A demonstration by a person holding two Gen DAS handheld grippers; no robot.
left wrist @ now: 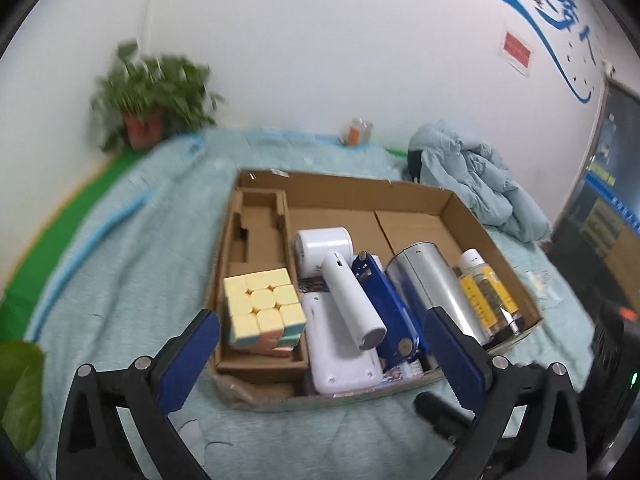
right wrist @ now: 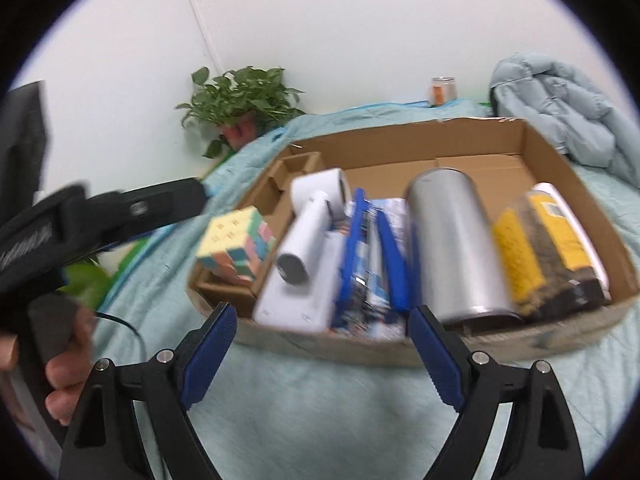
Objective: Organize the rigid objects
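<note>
Jaws, left: left gripper (left wrist: 320, 354) spread wide, holding nothing, poised just short of the near wall of the box.
Jaws, right: right gripper (right wrist: 322, 350) likewise spread and holding nothing, at the near edge of the box.
Bench covering: light teal cloth (left wrist: 120, 240) under everything.
Cardboard box (left wrist: 460, 204): open-topped, shallow, lying directly ahead of both pairs of jaws, far half bare.
Cardboard insert (left wrist: 260, 216): brown divider along the box's left side.
Silver can (right wrist: 456, 248): on its side, right of centre, ahead of the right gripper's right finger.
Yellow-labelled bottle (right wrist: 548, 244): on its side at the box's right wall, touching the can; white cap toward the far end.
White device (left wrist: 340, 280): round head with a handle pointing toward the jaws, resting over a flat white unit (left wrist: 340, 364).
Blue tool (left wrist: 384, 304): lying lengthwise between white device and can.
Puzzle cube (left wrist: 262, 312): pastel, yellow face up, seated tilted in the near end of the insert, just beyond the left gripper's left finger.
</note>
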